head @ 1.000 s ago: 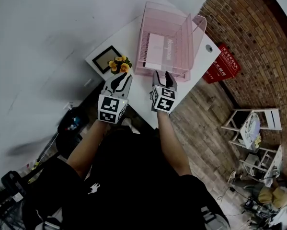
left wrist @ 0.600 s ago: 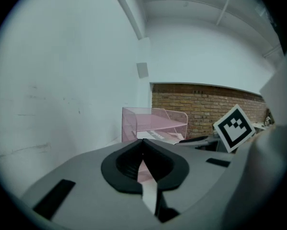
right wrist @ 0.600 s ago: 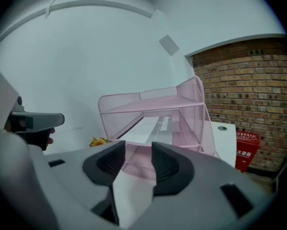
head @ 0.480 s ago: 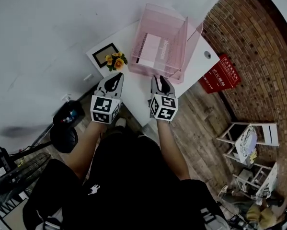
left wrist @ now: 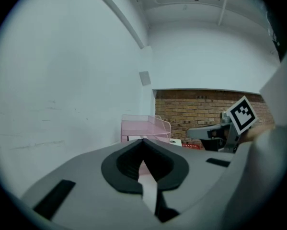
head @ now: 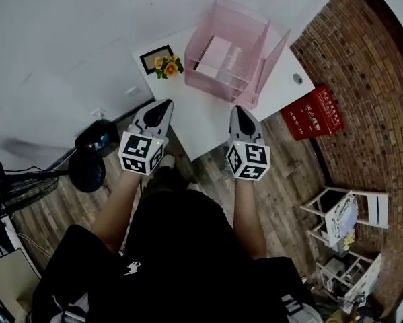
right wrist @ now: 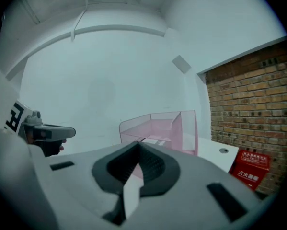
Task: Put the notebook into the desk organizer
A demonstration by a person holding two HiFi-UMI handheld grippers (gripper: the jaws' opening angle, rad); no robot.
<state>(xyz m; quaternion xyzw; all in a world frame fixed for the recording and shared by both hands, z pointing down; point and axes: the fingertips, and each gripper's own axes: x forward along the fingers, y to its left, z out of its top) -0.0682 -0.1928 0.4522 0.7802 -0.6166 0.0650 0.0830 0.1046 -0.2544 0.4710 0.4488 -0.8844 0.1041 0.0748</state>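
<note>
Head view: the organizer (head: 253, 101), pink and clear-walled, stands on the white table (head: 204, 121) at 12 o'clock from both grippers. The notebook (head: 215, 51) lies flat inside it, in the wider compartment at 9 o'clock of the divider, touched by neither gripper. A flower pot (head: 167, 65) stands just beside the organizer at 9 o'clock, with a dark picture frame (head: 155, 58) touching or close behind it. A red box (head: 317, 112) sits on the wooden floor at 4 o'clock of the organizer, against the brick wall (head: 369, 73). The left gripper (head: 163, 103) is held at the table's near edge, at 7 o'clock of the organizer and well apart from it; its own view shows the jaws together at the tips with nothing between them. The right gripper (head: 241, 110) is held at 6 o'clock of the organizer, near its front wall but clear of it; its jaws have just been closing, and its own view shows them now meeting at the tips, empty. Both grippers point toward the organizer, side by side and apart.
</note>
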